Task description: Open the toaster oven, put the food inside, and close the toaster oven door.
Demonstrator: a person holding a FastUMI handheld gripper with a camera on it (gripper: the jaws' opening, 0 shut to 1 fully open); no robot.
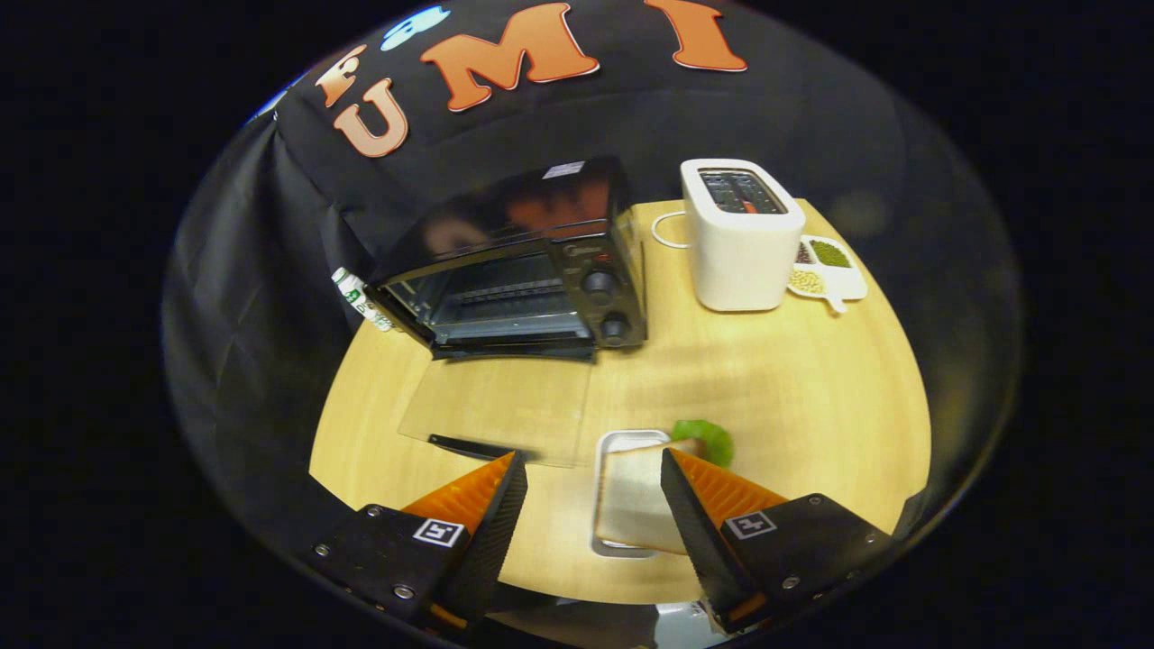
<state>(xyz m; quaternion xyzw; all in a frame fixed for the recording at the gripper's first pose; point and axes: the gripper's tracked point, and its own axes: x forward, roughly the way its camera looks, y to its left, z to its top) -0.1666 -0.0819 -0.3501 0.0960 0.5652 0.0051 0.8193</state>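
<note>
The tool (593, 476) hangs above the near edge of the round wooden counter (811, 397), its two orange fingers (721, 491) spread wide and gripping nothing. Between them, closer to the right finger, a slice of bread (631, 496) lies on a small white tray (622, 442), with a green piece of food (708, 437) touching the tray's far right corner. Beyond the fingers, toward the far left edge of the counter, the black toaster oven (523, 270) stands with its glass door (496, 410) dropped flat onto the counter, the handle nearest the left finger; the rack inside is bare. A small bottle (361, 299) leans beside the oven's left side. At the far right edge stand a white toaster (739, 239) and, just beside it, a divided dish of beans (829, 269). Black cloth hangs behind the counter.
</note>
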